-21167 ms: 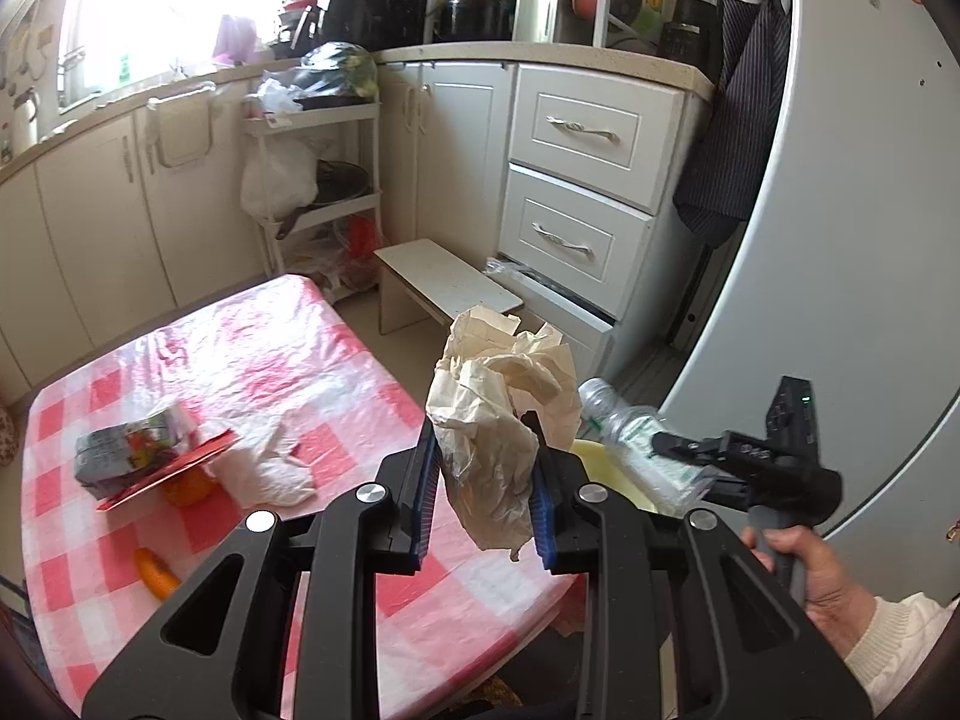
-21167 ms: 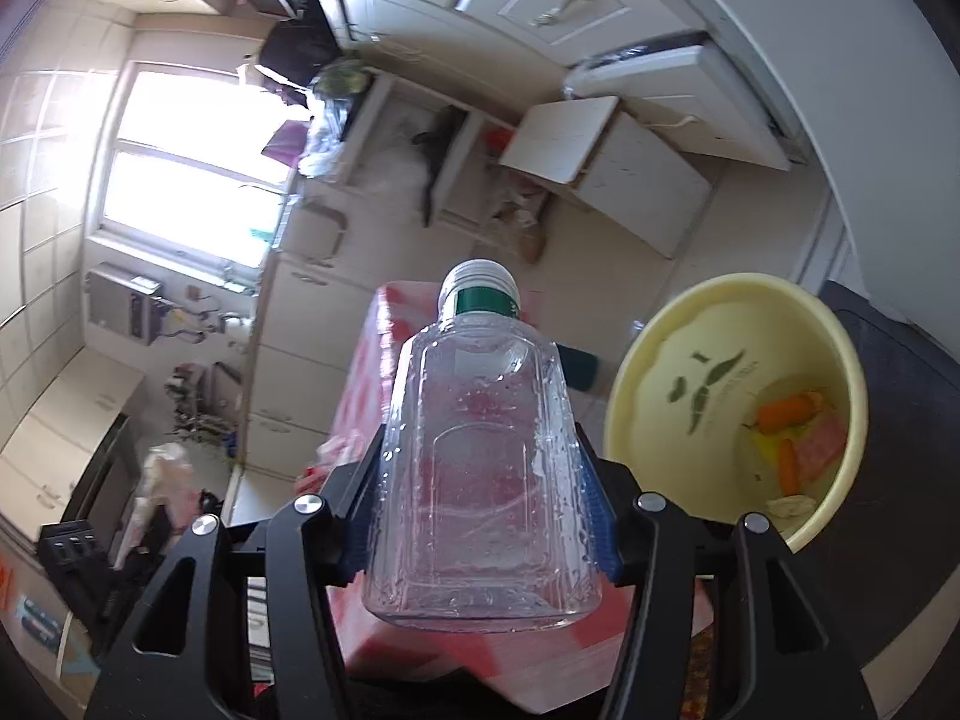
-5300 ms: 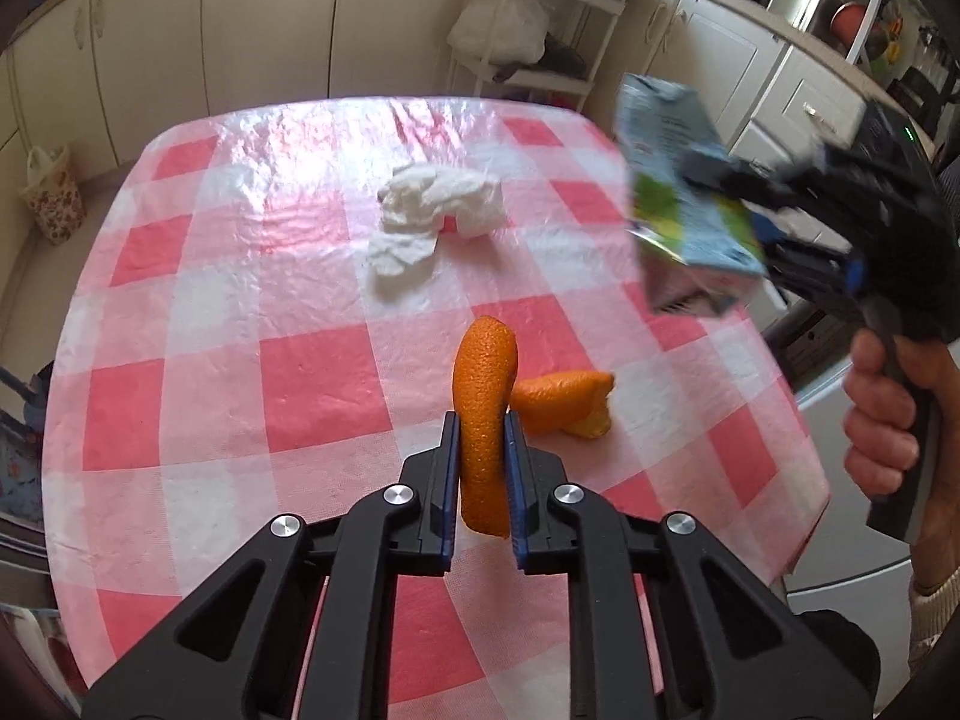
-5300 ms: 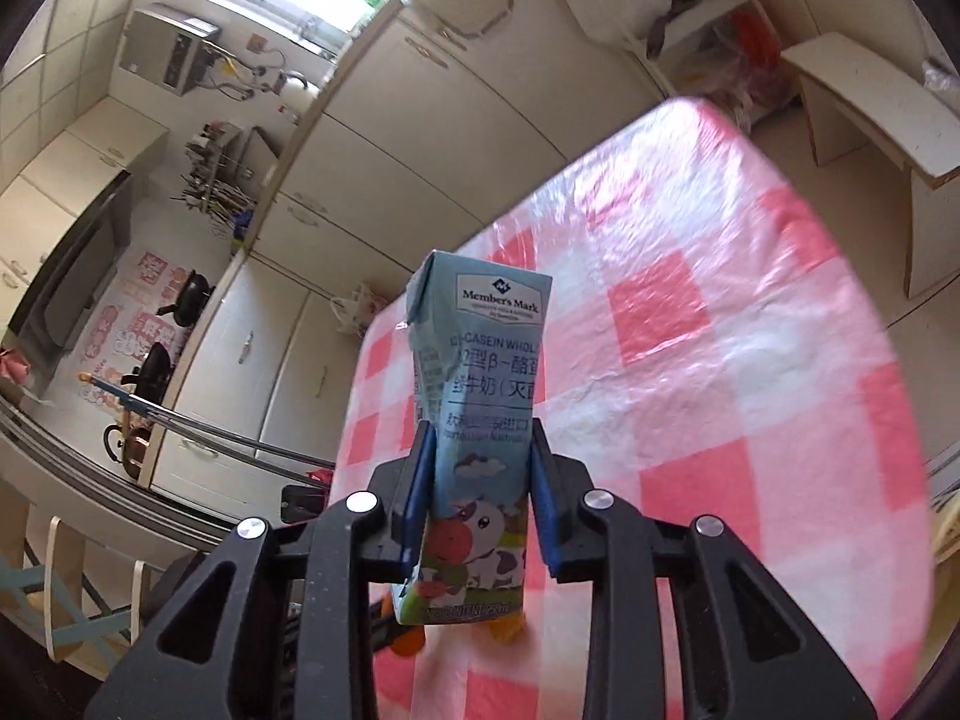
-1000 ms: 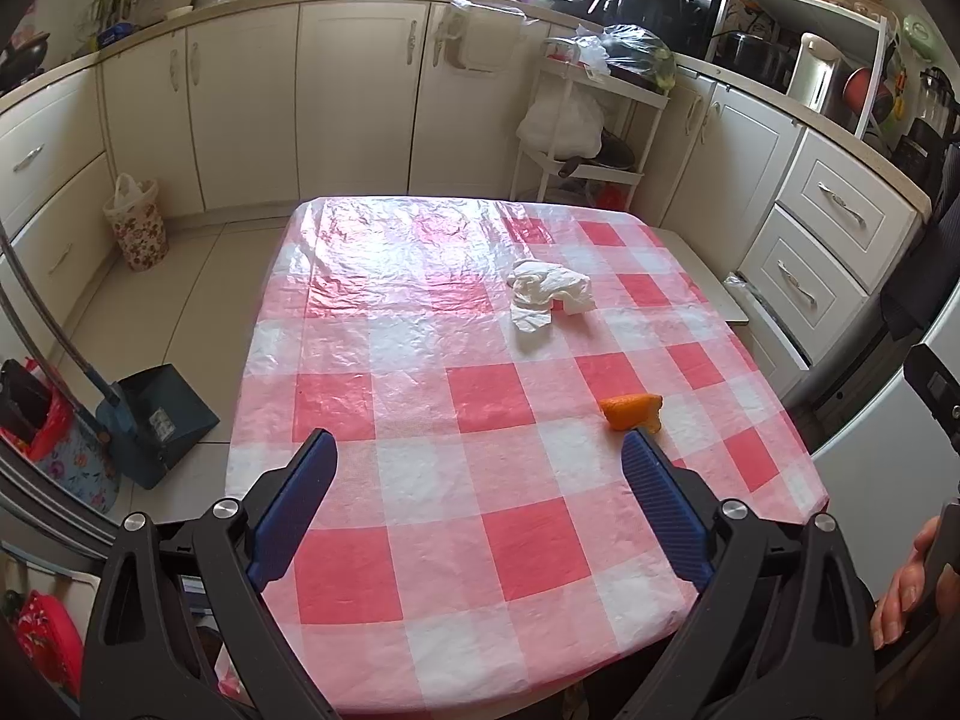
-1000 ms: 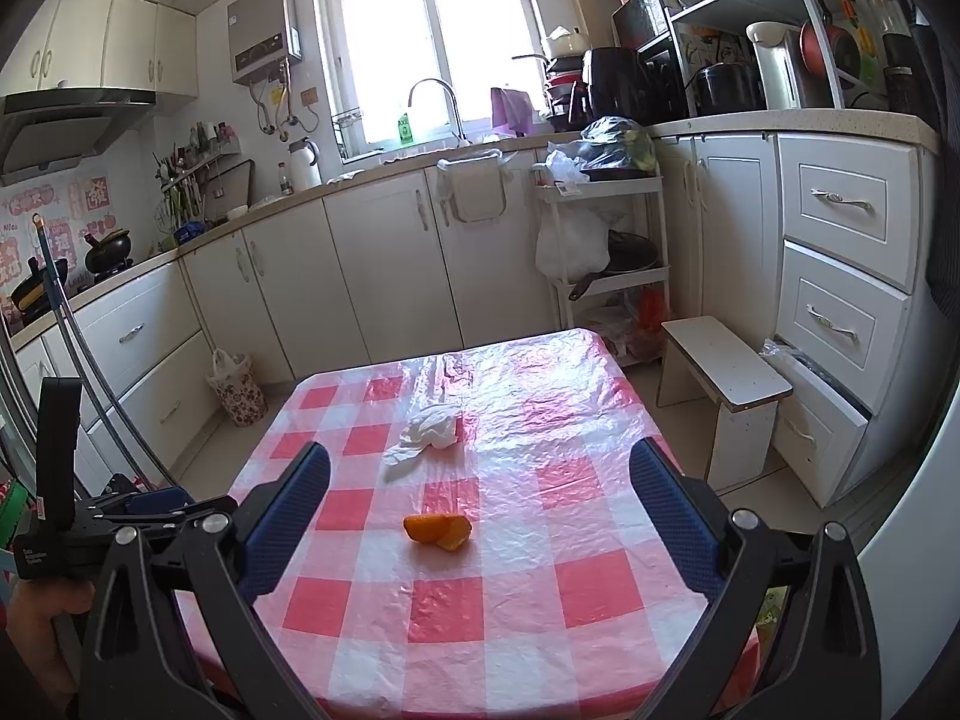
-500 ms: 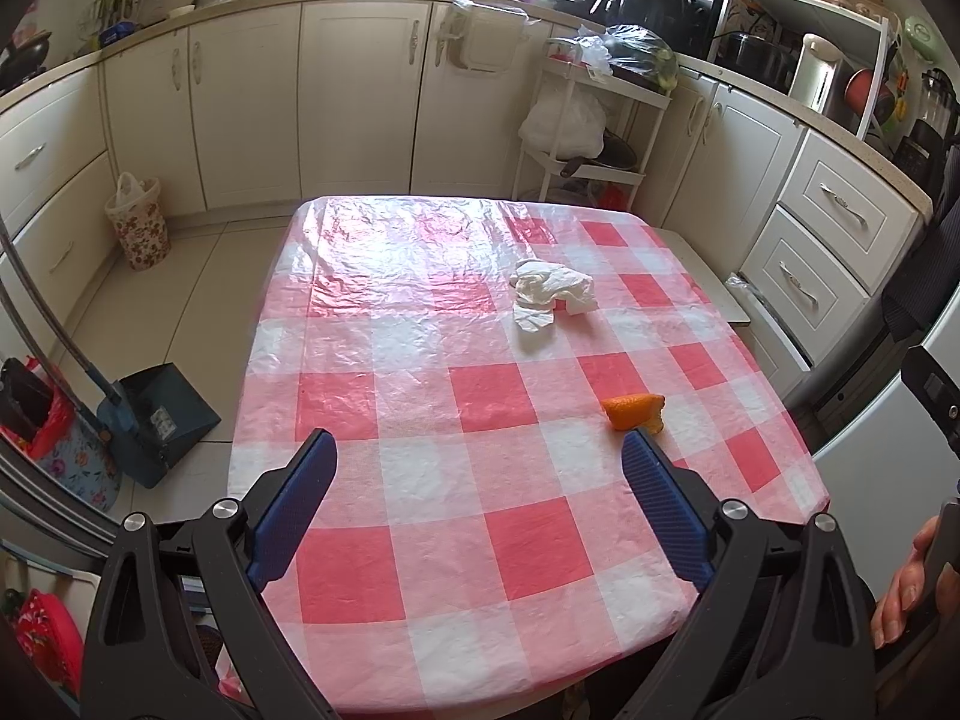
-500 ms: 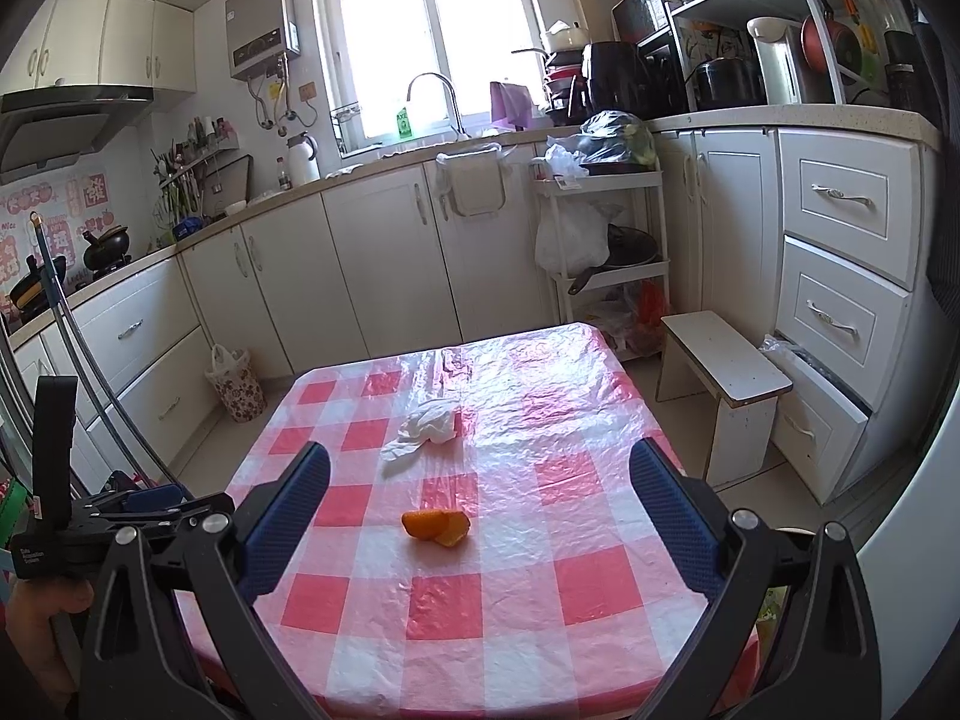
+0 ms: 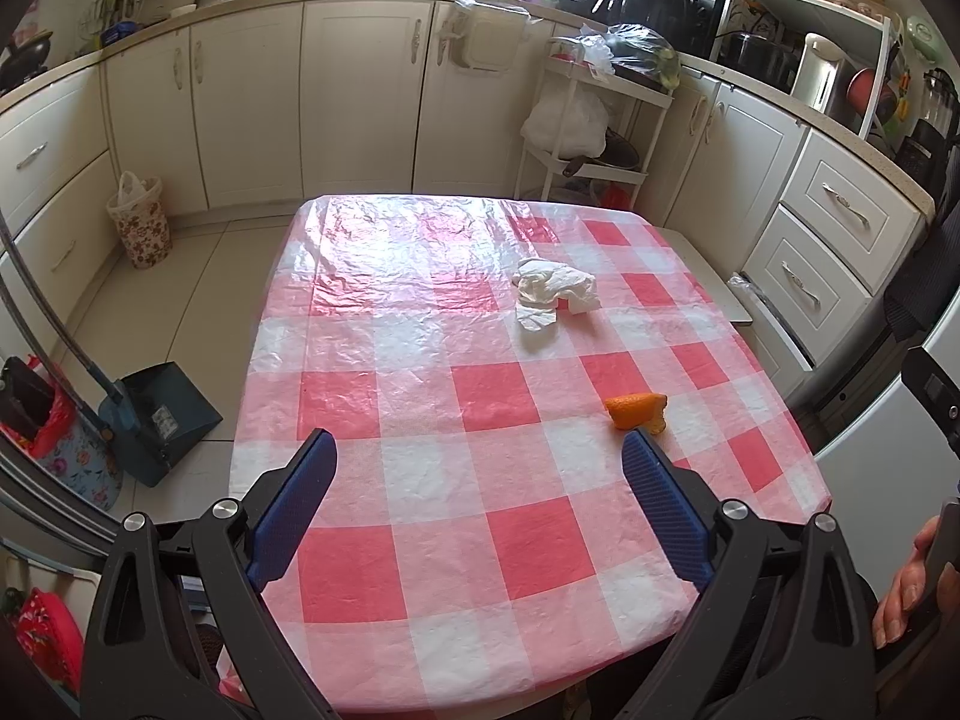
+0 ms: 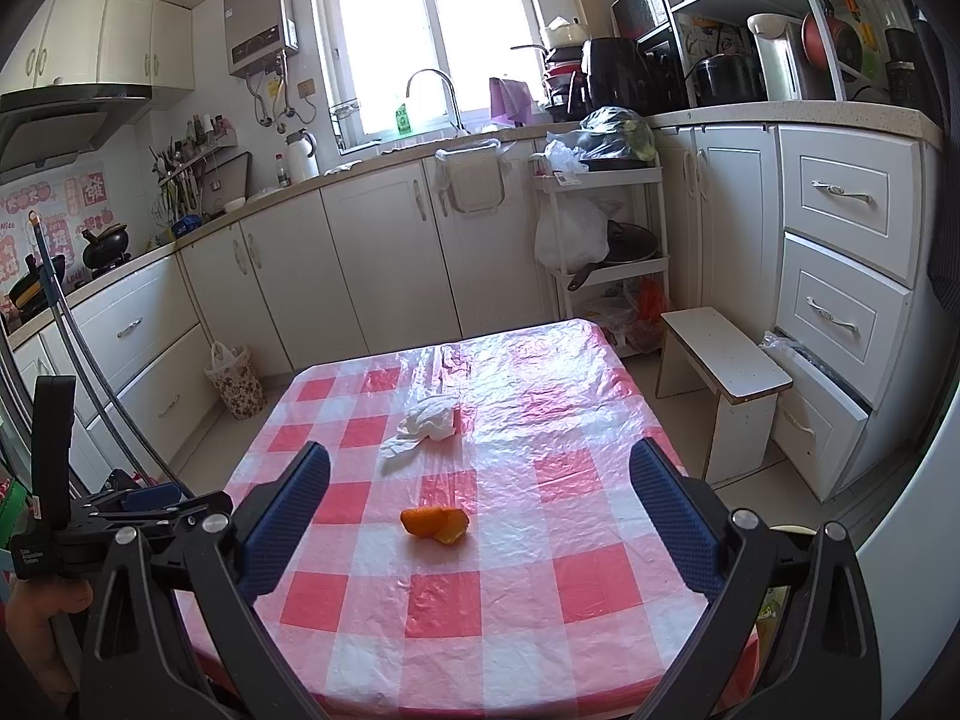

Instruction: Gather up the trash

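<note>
An orange peel piece (image 9: 636,411) (image 10: 434,522) lies on the red-and-white checked tablecloth (image 9: 420,420) (image 10: 510,540). Farther back a crumpled white tissue (image 9: 555,294) (image 10: 423,426) rests on the same cloth. My left gripper (image 9: 478,507) hangs above the near edge of the table, open wide and empty. My right gripper (image 10: 480,519) is also open and empty, held back from the table with the peel seen between its blue pads. The left gripper's body (image 10: 108,516) shows at the left of the right wrist view.
A small white stool (image 10: 720,384) stands right of the table, by drawers with the lowest one ajar (image 10: 822,396). A dustpan (image 9: 159,414) and a floral bin (image 9: 141,228) sit on the floor at left. A white rack (image 10: 600,240) stands behind.
Almost nothing has moved over the last second; both grippers stay open and empty. Five seconds ago the left held an orange peel and the right a milk carton.
</note>
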Available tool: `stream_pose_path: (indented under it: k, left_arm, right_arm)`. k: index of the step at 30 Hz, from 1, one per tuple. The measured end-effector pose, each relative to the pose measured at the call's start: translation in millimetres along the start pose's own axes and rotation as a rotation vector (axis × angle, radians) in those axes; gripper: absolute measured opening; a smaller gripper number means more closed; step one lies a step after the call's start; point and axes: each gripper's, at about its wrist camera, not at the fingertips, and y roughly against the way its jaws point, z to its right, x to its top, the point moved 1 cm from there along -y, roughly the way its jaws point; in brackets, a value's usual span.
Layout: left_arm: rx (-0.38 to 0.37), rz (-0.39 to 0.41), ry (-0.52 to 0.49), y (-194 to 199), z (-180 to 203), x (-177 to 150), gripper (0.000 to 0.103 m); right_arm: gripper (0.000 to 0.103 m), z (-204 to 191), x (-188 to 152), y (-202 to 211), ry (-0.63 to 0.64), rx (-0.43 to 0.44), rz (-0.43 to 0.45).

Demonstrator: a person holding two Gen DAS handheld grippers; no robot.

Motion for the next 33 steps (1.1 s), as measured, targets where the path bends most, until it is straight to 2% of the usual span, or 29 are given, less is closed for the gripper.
stream_pose_path:
  k: [33]
  left_arm:
    - [0.001, -0.001, 0.000, 1.0, -1.6, -0.2, 0.093]
  right_arm:
    - [0.096, 2.1, -1.7, -3.9, 0.005, -0.001, -0.026]
